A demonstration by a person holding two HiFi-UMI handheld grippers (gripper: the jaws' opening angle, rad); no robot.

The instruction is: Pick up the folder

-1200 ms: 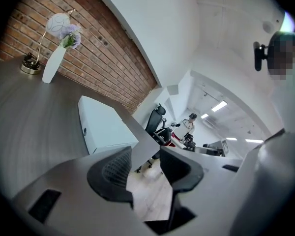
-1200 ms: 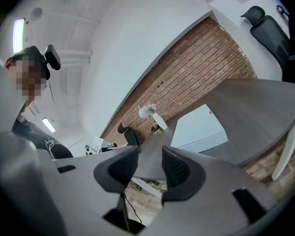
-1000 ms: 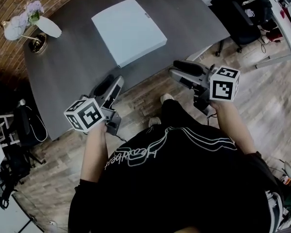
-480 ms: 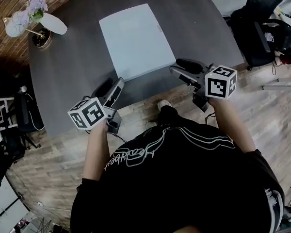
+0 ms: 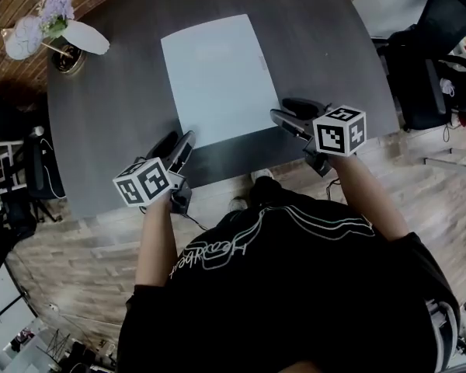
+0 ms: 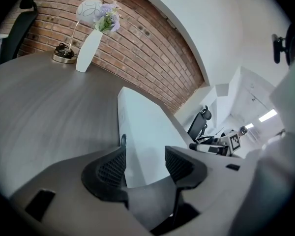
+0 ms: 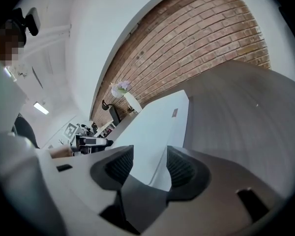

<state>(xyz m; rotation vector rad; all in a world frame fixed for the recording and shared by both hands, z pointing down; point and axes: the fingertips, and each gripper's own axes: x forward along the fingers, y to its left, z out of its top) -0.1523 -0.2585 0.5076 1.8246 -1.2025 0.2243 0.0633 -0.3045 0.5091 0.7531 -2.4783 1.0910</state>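
A pale blue-white folder (image 5: 217,76) lies flat on the dark grey table (image 5: 116,123). My left gripper (image 5: 183,143) hovers at the folder's near left corner, jaws apart, nothing held. In the left gripper view the folder (image 6: 145,127) shows through the gap of that gripper (image 6: 145,163). My right gripper (image 5: 284,115) is at the folder's near right corner, its jaws opening and nothing pressed between them. The right gripper view shows the folder's edge (image 7: 155,124) just beyond its gripper (image 7: 150,168).
A white vase with purple flowers (image 5: 79,37) and a small brass stand (image 5: 64,61) sit at the table's far left corner. Black office chairs (image 5: 439,53) stand on the wooden floor to the right. The person's legs are against the table's near edge (image 5: 233,169).
Both grippers have moved forward and down, from over the floor beside the table to the folder's two near corners. Their jaws stand a little wider.
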